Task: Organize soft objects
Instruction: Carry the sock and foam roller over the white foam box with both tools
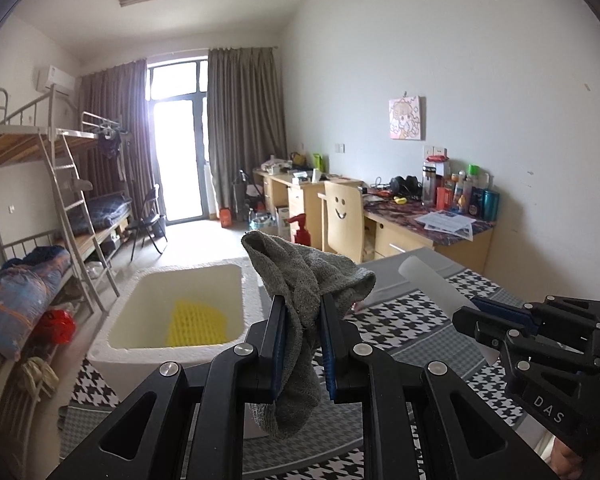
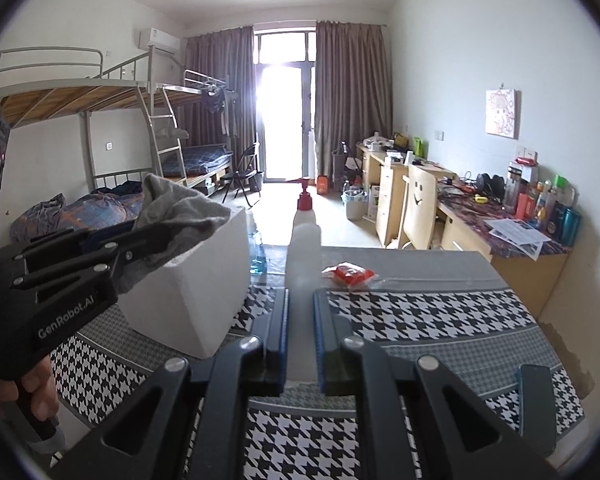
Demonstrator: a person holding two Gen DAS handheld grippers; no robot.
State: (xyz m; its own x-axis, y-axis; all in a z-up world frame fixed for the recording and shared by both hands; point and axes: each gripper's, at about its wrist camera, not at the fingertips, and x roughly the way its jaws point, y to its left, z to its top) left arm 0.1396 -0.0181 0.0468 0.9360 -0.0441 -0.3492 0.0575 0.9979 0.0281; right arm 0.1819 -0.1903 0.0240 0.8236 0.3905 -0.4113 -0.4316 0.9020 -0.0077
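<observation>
I note a grey terry-cloth rag [image 1: 300, 280], nubbly and limp, bunched above my left gripper [image 1: 303, 312] and drooping below it. Its blue pads are clamped on the rag's middle, held in the air beside the white foam box [image 1: 224, 354], which has thick matte walls and a yellow mesh piece [image 1: 196, 324] on its floor. The box sits on a table covered in a houndstooth cloth [image 2: 420, 312]. My right gripper [image 2: 301, 320] is closed on a translucent plastic spray bottle [image 2: 304, 256], smooth and cylindrical with a red pump top, gripped at its body. A crinkled red packet [image 2: 350, 273] lies on the cloth beyond.
</observation>
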